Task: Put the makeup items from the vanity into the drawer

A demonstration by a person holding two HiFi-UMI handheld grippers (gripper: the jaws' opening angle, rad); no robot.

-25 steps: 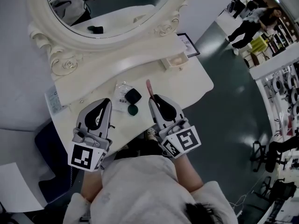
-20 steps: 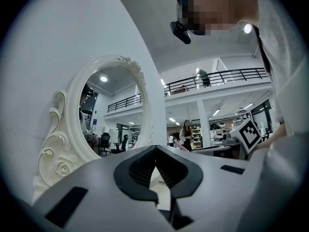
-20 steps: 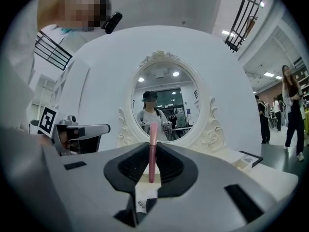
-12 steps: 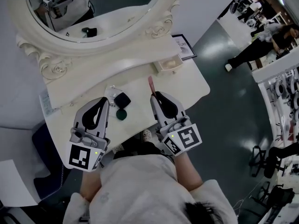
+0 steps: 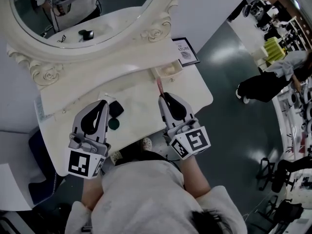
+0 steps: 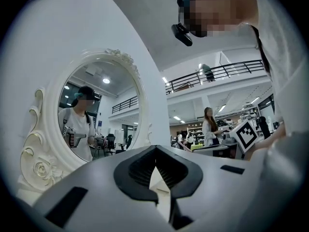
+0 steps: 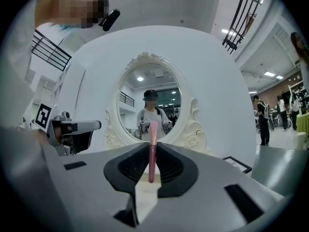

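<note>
My right gripper (image 5: 163,97) is shut on a thin pink makeup stick (image 5: 159,87), which juts forward between the jaws toward a small open drawer (image 5: 166,71) in the vanity's raised back shelf. In the right gripper view the pink stick (image 7: 152,151) stands upright in the shut right gripper (image 7: 152,146). My left gripper (image 5: 103,106) hovers shut and empty over the vanity top (image 5: 141,108), next to a black compact (image 5: 116,109) and a small round dark-green item (image 5: 113,124). From the left gripper view, the left gripper (image 6: 155,149) holds nothing.
A large oval mirror (image 5: 73,13) in an ornate white frame rises behind the shelf. A small framed sign (image 5: 185,51) stands right of the drawer. The vanity's right and front edges drop to a dark floor. People stand far off at the right.
The right gripper has carried the pink stick forward, closer to the small open drawer. The left gripper stays by the black compact. The head view has shifted.
</note>
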